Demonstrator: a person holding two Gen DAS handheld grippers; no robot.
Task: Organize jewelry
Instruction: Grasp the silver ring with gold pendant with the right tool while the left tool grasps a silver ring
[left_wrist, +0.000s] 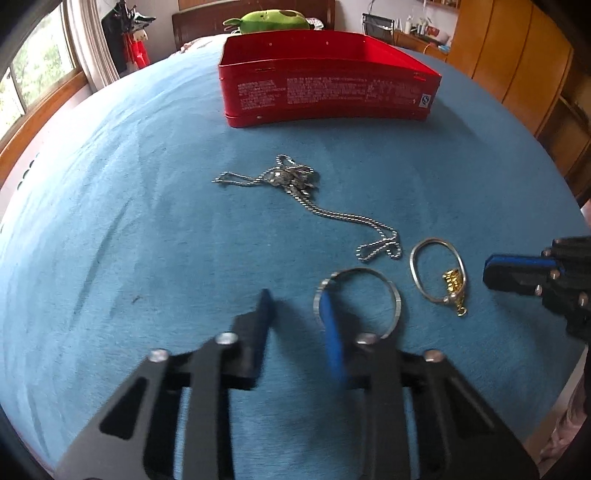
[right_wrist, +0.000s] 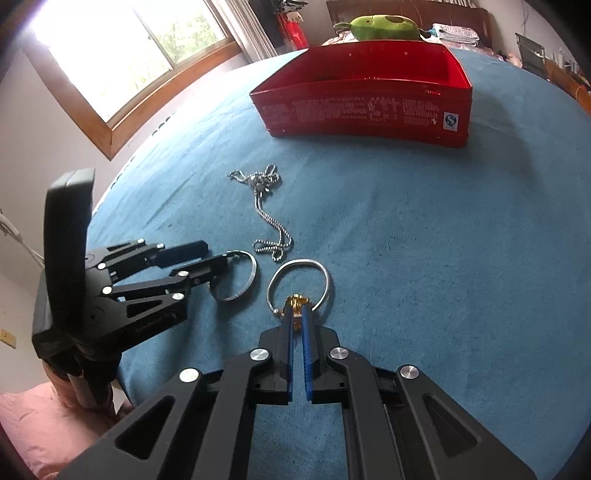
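On the blue bedspread (left_wrist: 147, 192) lie a plain silver bangle (left_wrist: 397, 300), a silver bangle with a gold charm (left_wrist: 453, 282) and a tangled bead-chain necklace (left_wrist: 295, 181). My left gripper (left_wrist: 295, 300) is open low over the plain bangle (right_wrist: 253, 275). Its blue right pad (left_wrist: 328, 314) reaches inside the ring, and the ring's left rim lies between the jaws. In the right wrist view, my right gripper (right_wrist: 298, 311) is shut, pads almost together, tips right at the gold charm (right_wrist: 295, 301). In the left wrist view, the right gripper (left_wrist: 488, 271) stands just right of the charm bangle (left_wrist: 413, 266), apart from it.
An open red tin (left_wrist: 325, 92) stands farther back on the bed, beyond the necklace (right_wrist: 264, 184). A green plush toy (left_wrist: 273, 20) sits behind it at the headboard. A window is on the left and a wooden wardrobe (left_wrist: 517, 59) on the right.
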